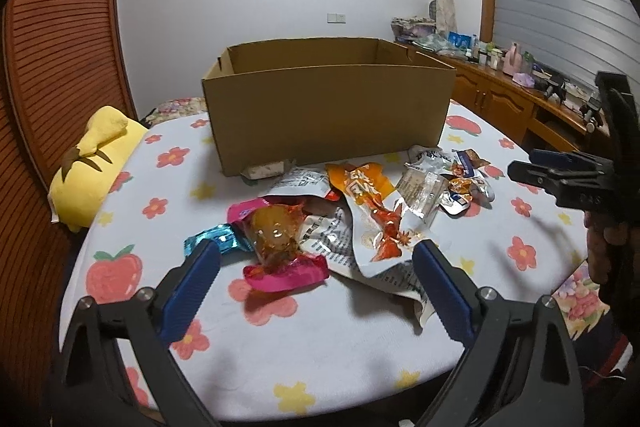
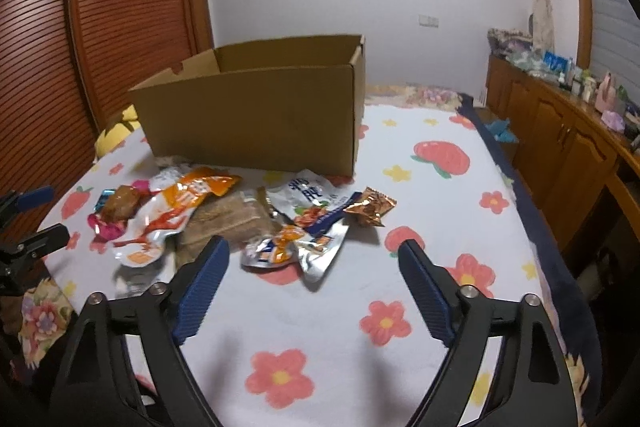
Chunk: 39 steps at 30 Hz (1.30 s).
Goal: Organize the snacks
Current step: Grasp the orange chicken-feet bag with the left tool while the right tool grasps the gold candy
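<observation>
Snacks (image 1: 360, 211) strewn crosswise before the cardboard box (image 1: 328, 107), both grippers (image 1: 316, 259) (image 2: 314, 255) spread, empty.

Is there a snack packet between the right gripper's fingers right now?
No, the right gripper is open over the flowered sheet, with the silver packets lying beyond its fingertips.

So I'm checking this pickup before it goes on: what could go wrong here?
The snack packets overlap in a loose pile, so the open left gripper may drag a neighbour along with the pink-wrapped snack. The cardboard box has tall walls that a low carry could clip. The foil pouches look slippery.
</observation>
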Each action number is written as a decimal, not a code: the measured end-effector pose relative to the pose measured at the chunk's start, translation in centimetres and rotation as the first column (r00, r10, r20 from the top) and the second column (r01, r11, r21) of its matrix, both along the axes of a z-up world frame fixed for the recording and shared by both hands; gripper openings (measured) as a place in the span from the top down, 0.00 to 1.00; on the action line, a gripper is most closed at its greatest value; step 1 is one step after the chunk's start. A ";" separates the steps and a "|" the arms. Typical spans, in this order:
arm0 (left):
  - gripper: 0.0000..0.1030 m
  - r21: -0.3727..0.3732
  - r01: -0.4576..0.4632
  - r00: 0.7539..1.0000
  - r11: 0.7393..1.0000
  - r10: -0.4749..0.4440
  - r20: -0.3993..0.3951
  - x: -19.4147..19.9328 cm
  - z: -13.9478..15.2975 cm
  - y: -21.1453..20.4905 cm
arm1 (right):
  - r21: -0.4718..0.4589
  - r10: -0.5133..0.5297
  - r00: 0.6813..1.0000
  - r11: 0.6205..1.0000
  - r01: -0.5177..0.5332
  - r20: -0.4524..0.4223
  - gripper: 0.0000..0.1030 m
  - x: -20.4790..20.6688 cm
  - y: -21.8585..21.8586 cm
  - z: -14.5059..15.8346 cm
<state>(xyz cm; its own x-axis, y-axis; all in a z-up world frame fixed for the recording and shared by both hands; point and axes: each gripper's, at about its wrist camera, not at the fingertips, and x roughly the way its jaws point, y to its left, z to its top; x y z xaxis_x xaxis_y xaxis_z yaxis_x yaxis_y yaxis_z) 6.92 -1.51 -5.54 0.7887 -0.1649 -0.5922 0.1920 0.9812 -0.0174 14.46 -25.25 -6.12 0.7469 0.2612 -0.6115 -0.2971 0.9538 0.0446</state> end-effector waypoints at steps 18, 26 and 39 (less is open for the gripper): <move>0.15 -0.011 0.084 0.994 0.996 -0.084 -0.070 5.3 -0.4 -3.5 | 0.064 -0.065 0.978 0.995 0.079 -0.199 0.62 10.3 -3.3 -1.9; 0.15 -0.019 0.078 0.993 0.997 -0.080 -0.091 5.9 -0.9 -3.5 | -0.020 -0.070 0.968 0.998 0.067 -0.240 0.65 10.6 -3.0 -2.9; 0.25 -0.044 0.131 0.976 0.990 -0.137 -0.167 8.4 -1.5 -4.3 | -0.072 0.000 0.975 0.997 -0.017 -0.221 0.76 9.7 -2.5 -3.5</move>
